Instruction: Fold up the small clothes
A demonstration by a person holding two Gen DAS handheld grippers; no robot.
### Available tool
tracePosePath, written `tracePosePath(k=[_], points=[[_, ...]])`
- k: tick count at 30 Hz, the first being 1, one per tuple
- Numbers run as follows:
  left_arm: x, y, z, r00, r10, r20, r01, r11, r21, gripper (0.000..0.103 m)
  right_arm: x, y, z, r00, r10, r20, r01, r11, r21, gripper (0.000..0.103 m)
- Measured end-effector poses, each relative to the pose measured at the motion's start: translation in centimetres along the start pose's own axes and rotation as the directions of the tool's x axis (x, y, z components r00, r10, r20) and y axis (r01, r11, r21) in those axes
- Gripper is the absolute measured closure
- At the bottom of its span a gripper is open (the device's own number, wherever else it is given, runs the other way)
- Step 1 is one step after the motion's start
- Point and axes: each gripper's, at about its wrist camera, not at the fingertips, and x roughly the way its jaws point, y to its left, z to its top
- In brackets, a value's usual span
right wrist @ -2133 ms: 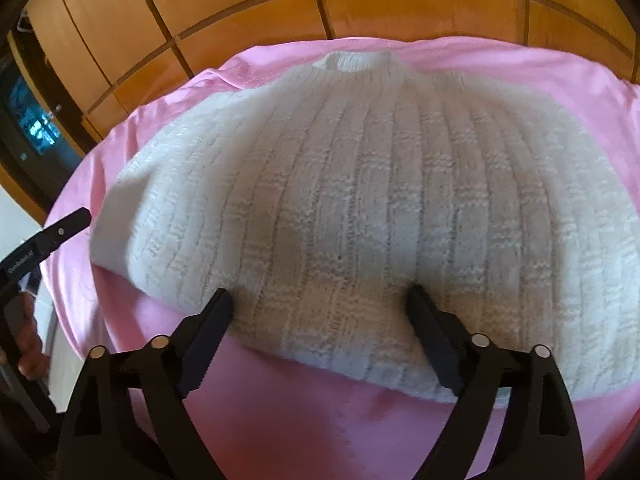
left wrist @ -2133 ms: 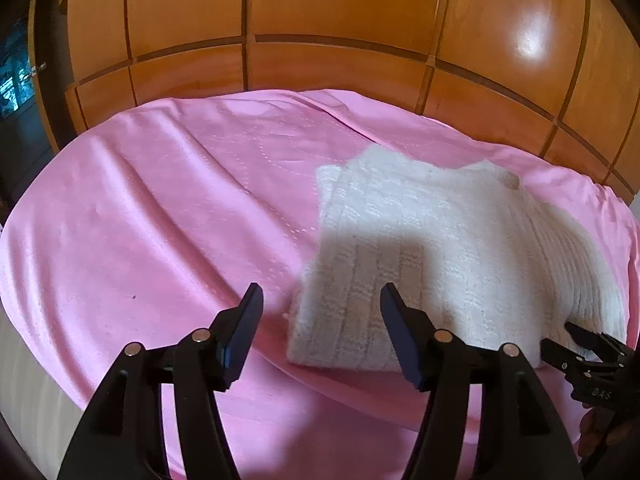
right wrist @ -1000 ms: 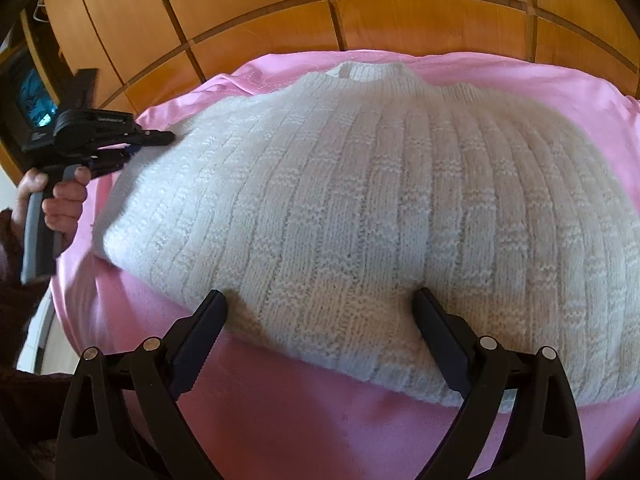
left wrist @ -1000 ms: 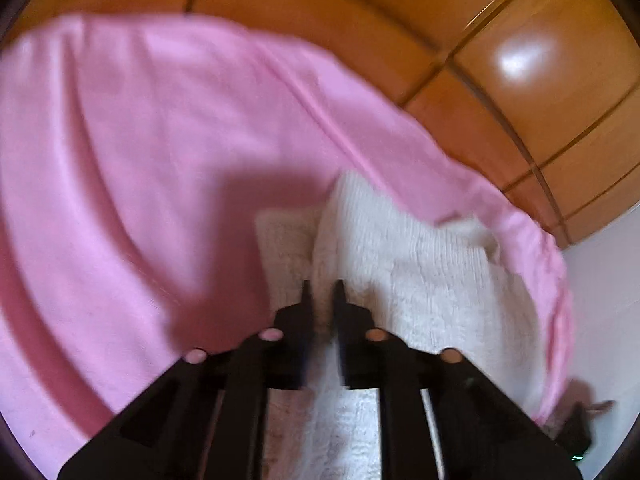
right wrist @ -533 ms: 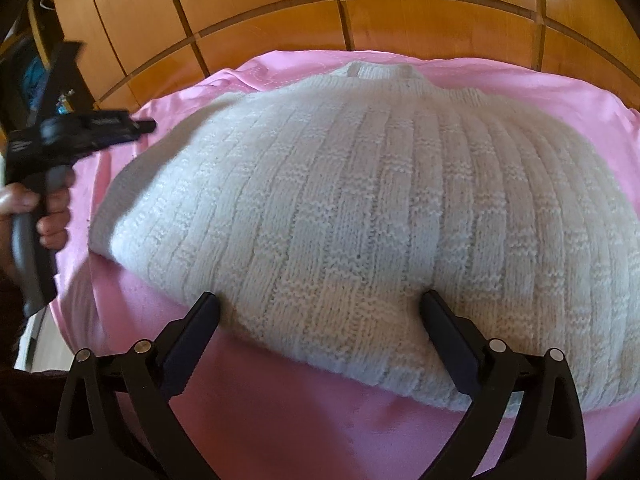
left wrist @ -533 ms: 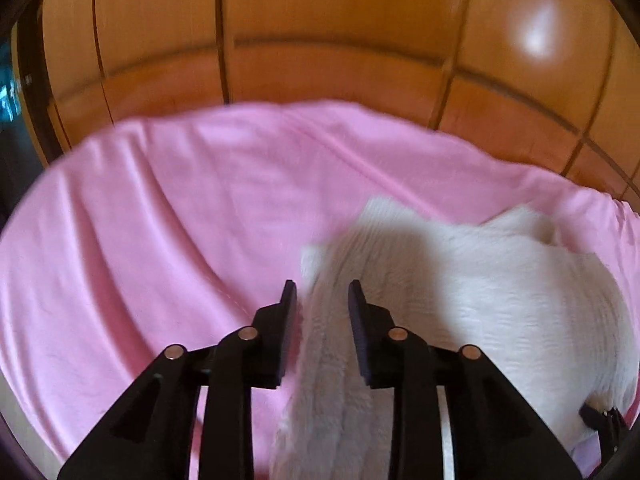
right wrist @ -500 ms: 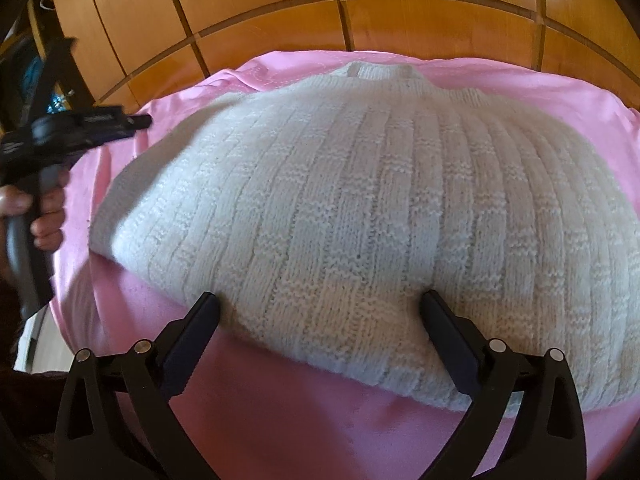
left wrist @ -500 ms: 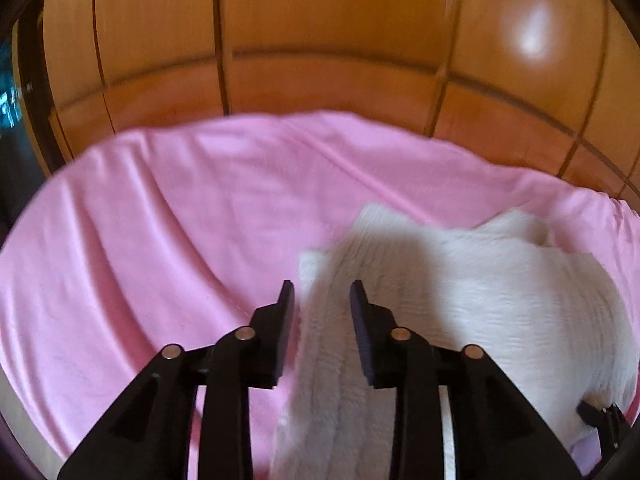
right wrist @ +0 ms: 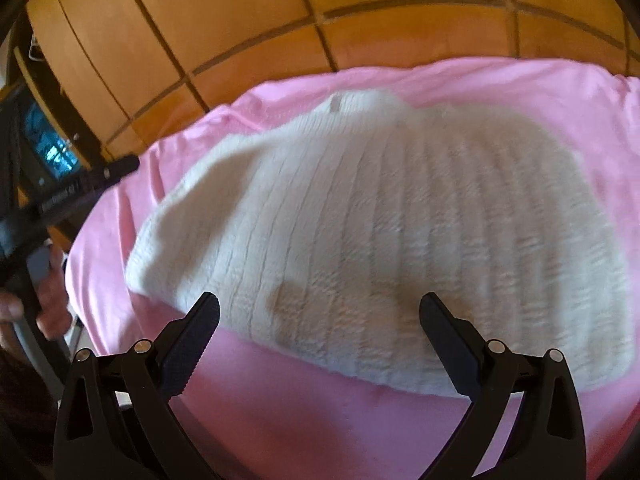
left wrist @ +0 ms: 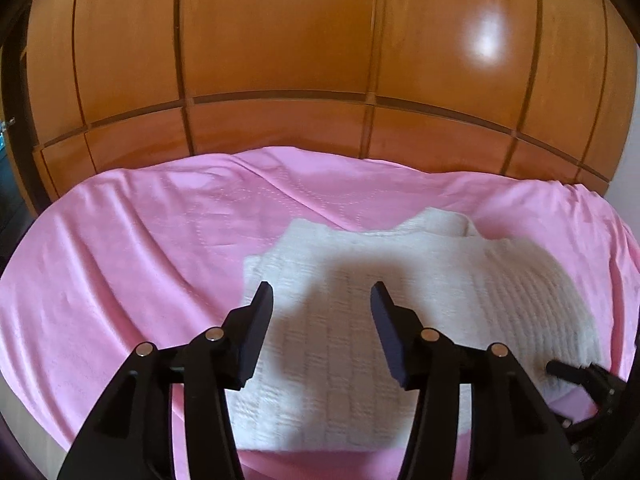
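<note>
A cream ribbed knit sweater [left wrist: 420,276] lies folded and flat on the pink sheet [left wrist: 140,248]; it fills the right wrist view [right wrist: 380,232], collar at the far end. My left gripper [left wrist: 322,300] is open and empty, held above the sweater's left side. My right gripper [right wrist: 320,312] is open and empty, just above the sweater's near hem. The left gripper also shows at the left edge of the right wrist view [right wrist: 64,196], and the right gripper's tip at the lower right of the left wrist view [left wrist: 580,372].
Glossy wooden wardrobe panels [left wrist: 280,60] stand right behind the bed. The pink sheet [right wrist: 300,408] spreads wide to the left of the sweater, with soft wrinkles. The bed's edge falls away at the lower left [left wrist: 24,408].
My left gripper had shut on the sweater's left edge, carried it over, then let go and opened, rising back. My right gripper stayed open and lifted slightly.
</note>
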Motion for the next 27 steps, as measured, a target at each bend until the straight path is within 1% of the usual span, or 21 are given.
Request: tracePosePath(k=[5,12,13,15,16,17,18,19,20,21,22,27], points=[[0.1,-1.4,-0.2,1.0,-0.02,-0.011,0.02,0.999,0.03,0.051,-2.7,-2.3,1.1,0.995,-0.051,0.084,0.048,0.998,0.041,0.004],[0.9,-3.3,-0.5,0.999,-0.035,-0.034,0.038,0.996,0.075,0.05,-2.6,-6.6,3.3,0.981,-0.164,0.099,0.155,0.983,0.094,0.004],[1.1,-3.6,-0.7,0.999,-0.033,-0.043,0.036,0.996,0.08,0.049,-2.3,-7.3,3.7,0.978,-0.185,0.095,0.175,0.979,0.108,0.004],[1.9,-4.0,-0.9,0.998,-0.028,-0.064,0.033,0.995,0.091,0.049,-1.1,-9.0,4.2,0.97,-0.238,0.057,0.228,0.964,0.139,0.004],[2.3,-4.2,-1.0,0.997,-0.023,-0.075,0.03,0.995,0.095,0.049,-0.3,-9.9,4.3,0.962,-0.272,0.026,0.265,0.952,0.155,0.008],[2.5,-4.3,-1.1,0.996,-0.02,-0.082,0.028,0.995,0.096,0.049,0.7,-11.0,4.4,0.95,-0.313,-0.009,0.31,0.936,0.166,0.009],[2.8,-4.5,-1.2,0.996,-0.019,-0.092,0.029,0.995,0.099,0.049,1.2,-11.9,4.4,0.943,-0.333,-0.017,0.331,0.928,0.172,0.009],[2.9,-4.7,-1.3,0.995,-0.02,-0.096,0.03,0.994,0.102,0.049,1.6,-12.8,4.2,0.945,-0.325,-0.025,0.324,0.926,0.196,0.009],[3.0,-4.9,-1.3,0.995,-0.022,-0.096,0.032,0.994,0.107,0.049,1.8,-13.9,4.1,0.959,-0.283,-0.029,0.282,0.927,0.248,0.009],[3.0,-5.1,-1.4,0.995,-0.022,-0.096,0.033,0.993,0.114,0.049,1.8,-14.6,3.9,0.966,-0.256,-0.023,0.252,0.925,0.285,0.009],[3.0,-5.3,-1.4,0.995,-0.019,-0.094,0.03,0.992,0.124,0.048,1.6,-14.9,3.7,0.968,-0.251,-0.01,0.243,0.925,0.291,0.009],[3.9,-5.6,-1.3,0.995,-0.012,-0.104,0.028,0.988,0.154,0.048,0.8,-14.2,4.0,0.964,-0.266,0.027,0.251,0.935,0.251,0.009]])
